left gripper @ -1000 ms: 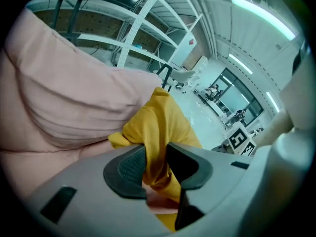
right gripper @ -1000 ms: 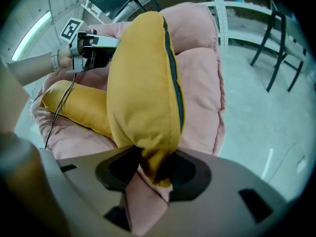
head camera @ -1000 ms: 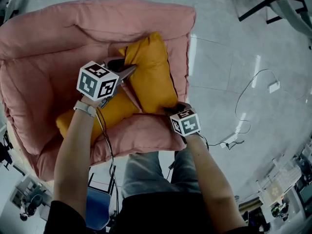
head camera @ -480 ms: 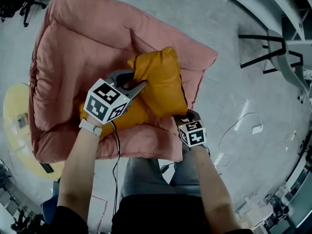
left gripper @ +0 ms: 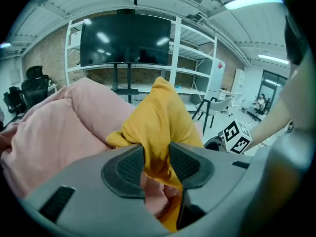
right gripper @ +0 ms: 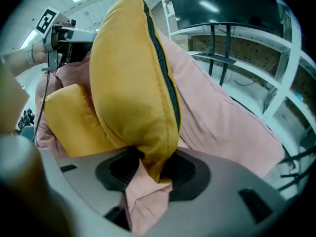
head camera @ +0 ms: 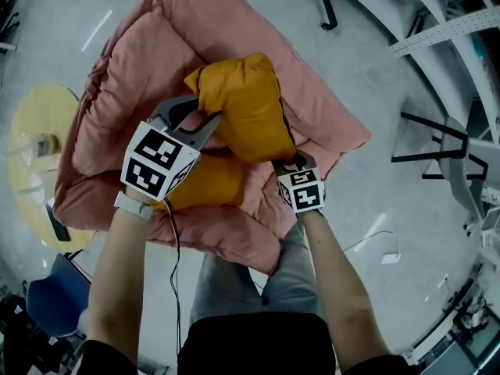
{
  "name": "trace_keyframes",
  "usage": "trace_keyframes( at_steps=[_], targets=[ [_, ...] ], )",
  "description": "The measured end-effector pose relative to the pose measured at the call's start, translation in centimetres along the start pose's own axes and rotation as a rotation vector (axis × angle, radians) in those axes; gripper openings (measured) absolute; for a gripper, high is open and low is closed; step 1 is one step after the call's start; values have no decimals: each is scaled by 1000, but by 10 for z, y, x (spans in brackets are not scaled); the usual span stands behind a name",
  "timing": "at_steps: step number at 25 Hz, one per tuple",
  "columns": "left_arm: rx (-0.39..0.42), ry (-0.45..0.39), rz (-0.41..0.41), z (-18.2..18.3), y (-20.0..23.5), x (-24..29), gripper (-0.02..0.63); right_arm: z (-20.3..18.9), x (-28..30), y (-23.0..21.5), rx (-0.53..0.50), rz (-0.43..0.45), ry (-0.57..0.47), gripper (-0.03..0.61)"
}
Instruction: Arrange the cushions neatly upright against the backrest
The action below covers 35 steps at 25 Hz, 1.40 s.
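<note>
A mustard-yellow cushion (head camera: 238,104) is held up over the pink padded armchair (head camera: 148,45). My left gripper (head camera: 205,123) pinches its left corner; in the left gripper view the yellow fabric (left gripper: 158,117) sits between the pads (left gripper: 131,164) while the jaws are opening. My right gripper (head camera: 285,164) is shut on the cushion's lower right corner, seen close in the right gripper view (right gripper: 153,169), where the cushion (right gripper: 128,73) stands on edge with its zip facing right. A second yellow cushion (head camera: 203,182) lies flat on the seat under my left gripper, also in the right gripper view (right gripper: 69,122).
A round yellow table (head camera: 31,139) stands left of the armchair and a blue chair (head camera: 51,303) lies at the lower left. Black chair legs (head camera: 437,143) and a white floor cable (head camera: 375,233) are on the right. A dark screen (left gripper: 126,38) on shelving stands behind the armchair.
The head view has swung, so the armchair now lies at an angle. Both grippers have carried the held cushion up and toward the armchair's middle, above the second cushion.
</note>
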State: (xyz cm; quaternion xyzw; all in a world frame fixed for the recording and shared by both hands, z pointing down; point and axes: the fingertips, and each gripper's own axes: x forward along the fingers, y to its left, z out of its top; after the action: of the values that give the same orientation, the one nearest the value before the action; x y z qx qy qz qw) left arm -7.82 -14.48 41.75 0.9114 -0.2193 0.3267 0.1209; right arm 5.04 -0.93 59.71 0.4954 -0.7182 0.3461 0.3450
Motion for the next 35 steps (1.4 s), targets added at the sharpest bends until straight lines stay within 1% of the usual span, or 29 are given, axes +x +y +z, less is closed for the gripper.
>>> trace_keyframes(
  at_steps=[2, 5, 9, 11, 14, 16, 19, 22, 26, 29, 31, 33, 35],
  targets=[
    [-2, 13, 54, 0, 12, -2, 167, 14, 13, -3, -31, 29, -3, 176],
    [7, 36, 107, -4, 31, 2, 170, 31, 37, -5, -56, 61, -6, 176],
    [-30, 75, 174, -9, 49, 16, 183, 40, 64, -13, -70, 96, 1, 178],
    [-48, 99, 192, -15, 55, 26, 187, 39, 76, -18, -64, 101, 17, 178],
    [-67, 119, 207, -23, 65, 40, 193, 38, 93, -25, -58, 105, 30, 181],
    [-76, 126, 213, -25, 70, 47, 201, 40, 103, -27, -57, 129, 39, 181],
    [-85, 151, 215, -30, 74, 51, 206, 38, 114, -24, -75, 176, 82, 179],
    [-87, 172, 213, -26, 64, 46, 201, 35, 113, -23, -117, 212, 143, 162],
    [-113, 205, 205, -24, 43, 41, 201, 19, 100, -23, -115, 255, 206, 158],
    [-158, 241, 199, -39, 42, 45, 202, 6, 103, -23, -107, 261, 253, 161],
    [-210, 261, 207, -51, 49, 48, 202, 4, 110, -25, -106, 256, 284, 166],
    [-249, 261, 218, -60, 57, 53, 212, 7, 119, -32, -117, 231, 293, 179],
    [-260, 243, 227, -64, 62, 59, 226, 9, 127, -40, -114, 217, 293, 199]
  ],
)
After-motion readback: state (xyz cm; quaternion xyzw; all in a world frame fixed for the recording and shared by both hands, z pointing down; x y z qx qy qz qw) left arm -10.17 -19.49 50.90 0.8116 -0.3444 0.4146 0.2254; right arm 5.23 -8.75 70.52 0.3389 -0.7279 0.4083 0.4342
